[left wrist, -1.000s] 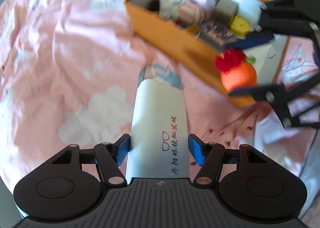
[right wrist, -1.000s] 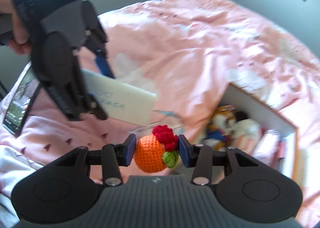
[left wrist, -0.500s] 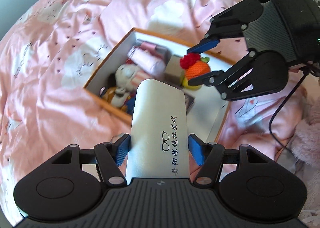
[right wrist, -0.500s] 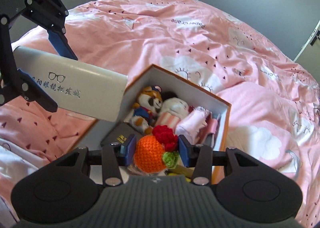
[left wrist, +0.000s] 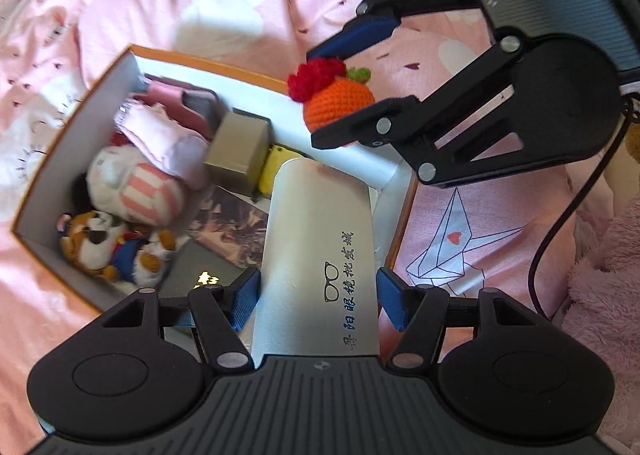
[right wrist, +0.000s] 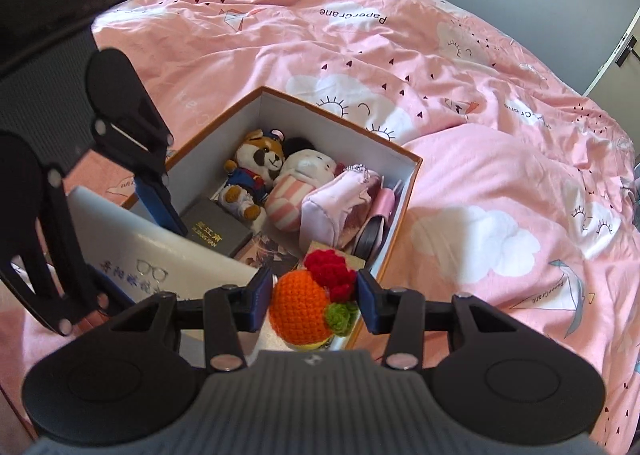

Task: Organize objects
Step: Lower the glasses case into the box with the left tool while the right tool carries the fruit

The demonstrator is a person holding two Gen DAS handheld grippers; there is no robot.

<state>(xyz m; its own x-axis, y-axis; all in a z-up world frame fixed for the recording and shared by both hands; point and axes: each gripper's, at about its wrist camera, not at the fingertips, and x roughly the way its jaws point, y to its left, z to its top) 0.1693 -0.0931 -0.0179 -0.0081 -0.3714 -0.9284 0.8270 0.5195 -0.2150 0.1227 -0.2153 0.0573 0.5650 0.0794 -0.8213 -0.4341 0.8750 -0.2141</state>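
The left gripper (left wrist: 318, 297) clamps the glasses case (left wrist: 316, 255), its long axis pointing forward over the box (left wrist: 72, 143).

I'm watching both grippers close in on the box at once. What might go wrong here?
The left gripper with the glasses case and the right gripper with the crocheted orange crowd one corner of the box and may collide. The box looks nearly full, so the case may land on the plush toys.

My left gripper (left wrist: 318, 297) has blue pads on a white case (left wrist: 320, 251) printed with blue characters. My right gripper (right wrist: 310, 297) holds an orange crocheted ball (right wrist: 300, 313), red-and-green topped. The orange-edged box (right wrist: 400, 211) sits on pink cloud-print bedding (right wrist: 480, 135).
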